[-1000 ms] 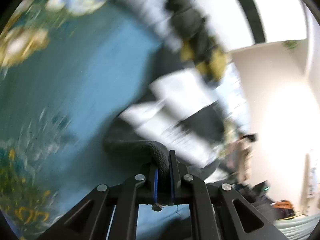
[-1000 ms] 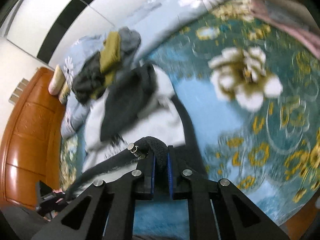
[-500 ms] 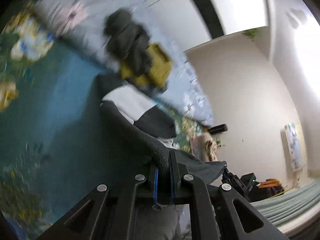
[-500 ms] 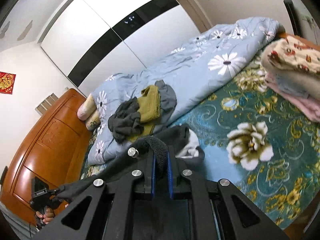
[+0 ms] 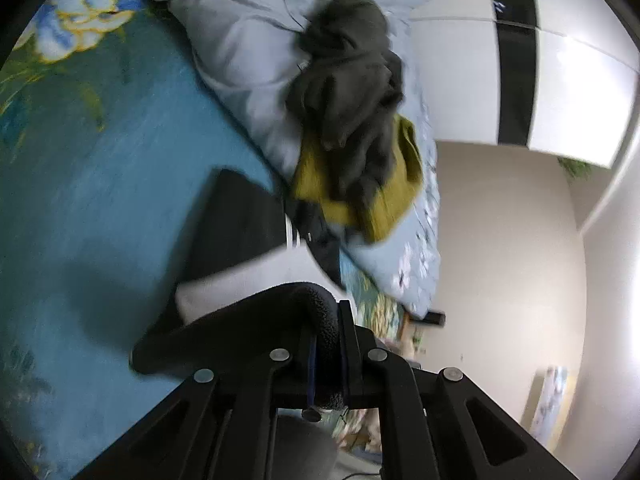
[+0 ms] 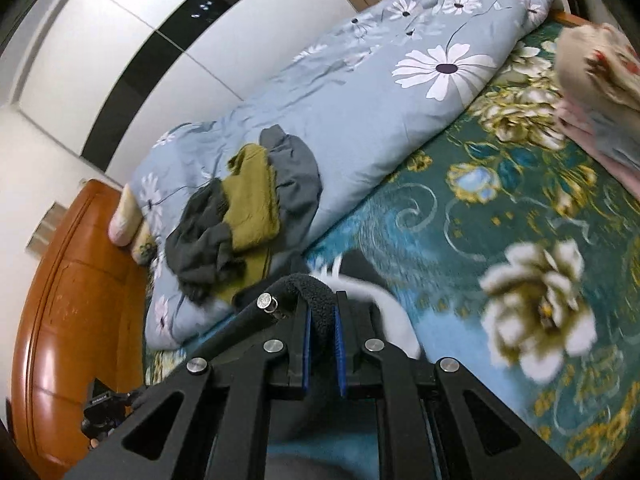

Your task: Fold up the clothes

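Observation:
A black and white fleece garment (image 5: 240, 240) lies partly on the teal flowered bedspread (image 5: 80, 160) and is lifted at one edge. My left gripper (image 5: 328, 316) is shut on a thick fold of its black fleece. In the right wrist view the same garment (image 6: 384, 300) trails beyond my right gripper (image 6: 322, 312), which is shut on another fold of it, beside a metal snap (image 6: 266, 302). Most of the garment is hidden beneath both grippers.
A heap of grey and mustard clothes (image 6: 244, 208) (image 5: 352, 120) sits on the rolled pale blue daisy quilt (image 6: 380, 80). Folded pink and cream bedding (image 6: 600, 92) lies at the far right. An orange wooden headboard (image 6: 72, 300) stands left, with white wardrobe doors (image 6: 160, 8) behind.
Both grippers have lifted and swung with the garment still held; it was spread on the bed a second ago and now hangs bunched up. The clothes heap appears closer in the left view.

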{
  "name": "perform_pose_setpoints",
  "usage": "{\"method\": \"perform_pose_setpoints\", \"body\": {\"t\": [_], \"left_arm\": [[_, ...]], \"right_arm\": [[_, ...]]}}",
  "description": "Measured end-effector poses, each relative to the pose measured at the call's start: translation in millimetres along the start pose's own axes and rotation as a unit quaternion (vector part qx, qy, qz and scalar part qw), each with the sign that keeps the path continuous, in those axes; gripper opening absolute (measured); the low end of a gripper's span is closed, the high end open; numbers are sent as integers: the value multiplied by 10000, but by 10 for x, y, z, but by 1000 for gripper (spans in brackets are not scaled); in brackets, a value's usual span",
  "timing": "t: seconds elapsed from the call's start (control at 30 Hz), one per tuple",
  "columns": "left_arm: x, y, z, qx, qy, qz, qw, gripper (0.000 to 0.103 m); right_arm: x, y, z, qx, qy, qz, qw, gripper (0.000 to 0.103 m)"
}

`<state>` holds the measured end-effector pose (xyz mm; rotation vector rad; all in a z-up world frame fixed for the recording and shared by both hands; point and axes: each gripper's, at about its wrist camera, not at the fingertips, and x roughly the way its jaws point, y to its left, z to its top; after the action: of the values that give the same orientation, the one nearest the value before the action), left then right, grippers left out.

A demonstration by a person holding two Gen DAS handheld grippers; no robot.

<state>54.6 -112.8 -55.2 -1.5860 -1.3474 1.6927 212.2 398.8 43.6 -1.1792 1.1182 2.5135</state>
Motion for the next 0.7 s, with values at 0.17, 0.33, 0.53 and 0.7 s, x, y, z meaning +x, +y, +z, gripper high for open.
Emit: {"method": "perform_pose_setpoints", "body": {"t": [0.17,0.33,0.53,0.7], "left_arm": [[470,92,513,-397,-166,170,9989,9],[830,326,801,-738,-243,276,9966,9],[1189,686,977,-1283,-207,452,9905,9],[1199,631,965,-982,-129,304,9946,16]], "right_arm": [[631,-11,412,238,246,-308,9989,10],[1151,-131,662,426,522,-617,9958,10],[1644,-325,770,632,872,-933,9898,10],[1763,-411,747,627,1055,-917,9882,11]]}}
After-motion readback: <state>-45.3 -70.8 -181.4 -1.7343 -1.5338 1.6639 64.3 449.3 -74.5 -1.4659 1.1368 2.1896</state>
